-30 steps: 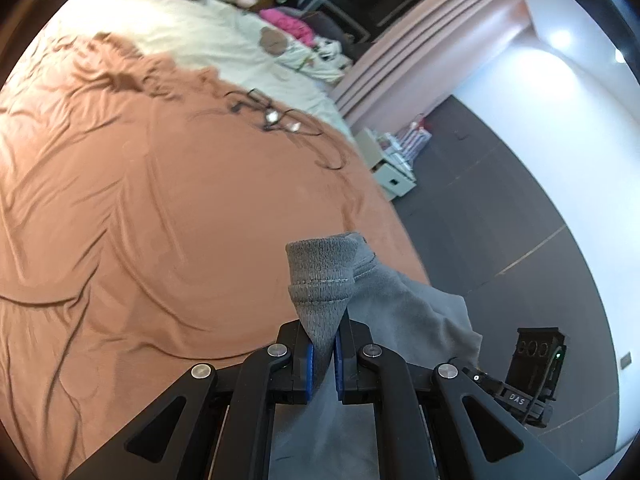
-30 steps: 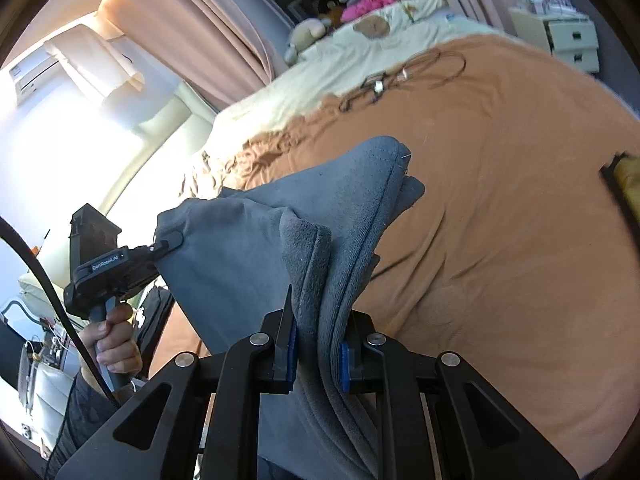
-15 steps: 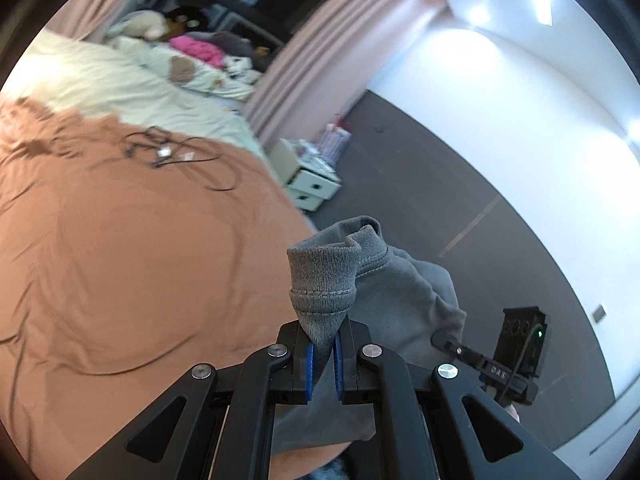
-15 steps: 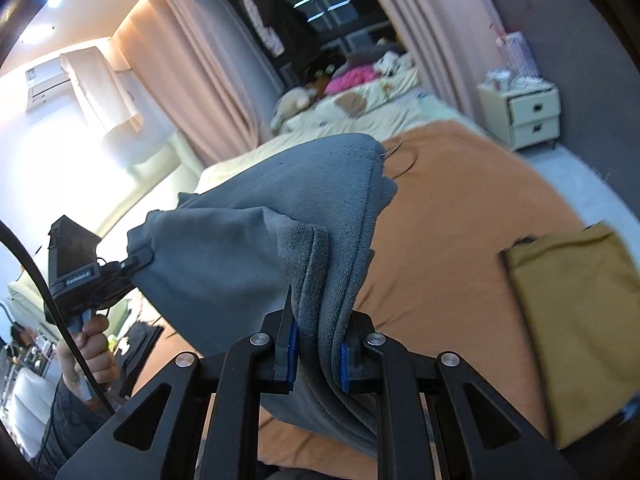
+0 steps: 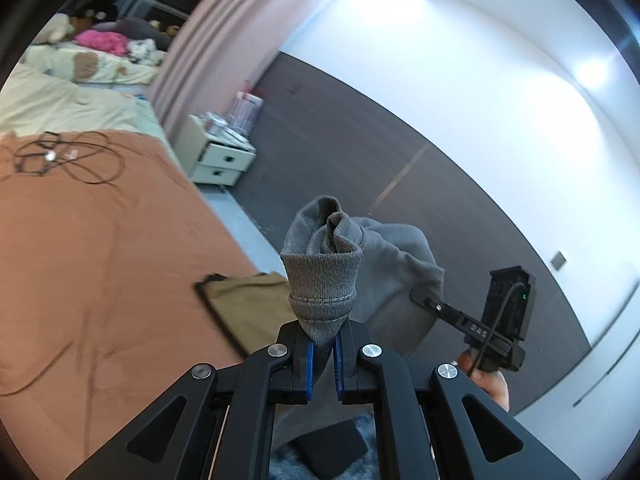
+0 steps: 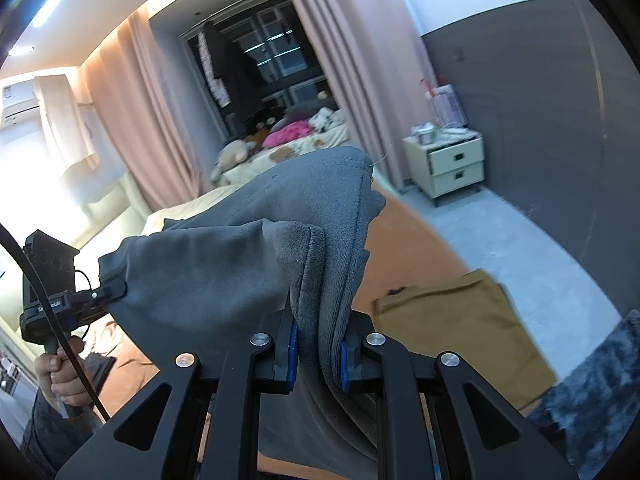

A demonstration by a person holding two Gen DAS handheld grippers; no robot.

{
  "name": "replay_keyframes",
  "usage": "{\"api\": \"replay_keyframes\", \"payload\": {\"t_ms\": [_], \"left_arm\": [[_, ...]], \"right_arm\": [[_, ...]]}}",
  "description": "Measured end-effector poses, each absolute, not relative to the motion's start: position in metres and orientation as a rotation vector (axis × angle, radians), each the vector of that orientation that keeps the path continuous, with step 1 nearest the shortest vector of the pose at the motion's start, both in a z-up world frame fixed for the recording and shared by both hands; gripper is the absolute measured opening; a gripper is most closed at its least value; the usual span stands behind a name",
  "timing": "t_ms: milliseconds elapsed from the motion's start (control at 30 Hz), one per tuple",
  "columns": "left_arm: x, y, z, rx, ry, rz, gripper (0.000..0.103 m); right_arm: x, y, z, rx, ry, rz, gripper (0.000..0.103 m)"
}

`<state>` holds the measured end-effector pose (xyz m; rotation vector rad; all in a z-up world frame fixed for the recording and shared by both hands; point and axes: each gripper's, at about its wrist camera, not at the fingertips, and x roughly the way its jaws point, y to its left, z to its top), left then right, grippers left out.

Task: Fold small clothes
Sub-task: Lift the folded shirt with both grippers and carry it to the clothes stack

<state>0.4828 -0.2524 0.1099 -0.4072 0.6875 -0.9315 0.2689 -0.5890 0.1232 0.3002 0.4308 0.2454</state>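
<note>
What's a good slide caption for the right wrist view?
Right gripper and left gripper hold a grey garment up above the orange bedspread.

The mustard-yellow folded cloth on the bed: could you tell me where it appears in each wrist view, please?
Left wrist view: the mustard-yellow folded cloth lies low and centre-left, partly behind the grey garment.
Right wrist view: it lies at lower right, right of the grey garment.
Shared landmark: the cream two-drawer nightstand by the pink curtain.
</note>
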Motion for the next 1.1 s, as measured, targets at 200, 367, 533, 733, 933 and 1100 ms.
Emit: {"api": "replay_keyframes", "payload": {"t_ms": [200,367,533,733,933,1100], "left_arm": [[0.471,-0.314,0.120,-0.364,0.702,-1.018,0.007],[0.462,-0.355,0.127,-0.334,0.706,-1.069,0.007],[0.451,-0.396,0.128,-0.289,0.721,-1.123,0.007],[0.460,-0.421,0.112,-0.282,0.752,-1.150,0.007],[0.499,-0.437,0.081,-0.295,0.812,-1.118,0.007],[0.545,-0.441,0.050,-0.285,0.862,-1.064,0.007]], "right_arm": [[0.246,-0.580,0.128,0.301,0.395,0.173,0.012],[0.229,-0.578,0.126,0.309,0.371,0.120,0.012],[0.223,-0.580,0.120,0.323,0.364,0.081,0.012],[0.242,-0.561,0.104,0.348,0.387,0.048,0.012],[0.295,-0.532,0.080,0.379,0.438,0.037,0.012],[0.343,-0.500,0.059,0.387,0.494,0.038,0.012]]}}
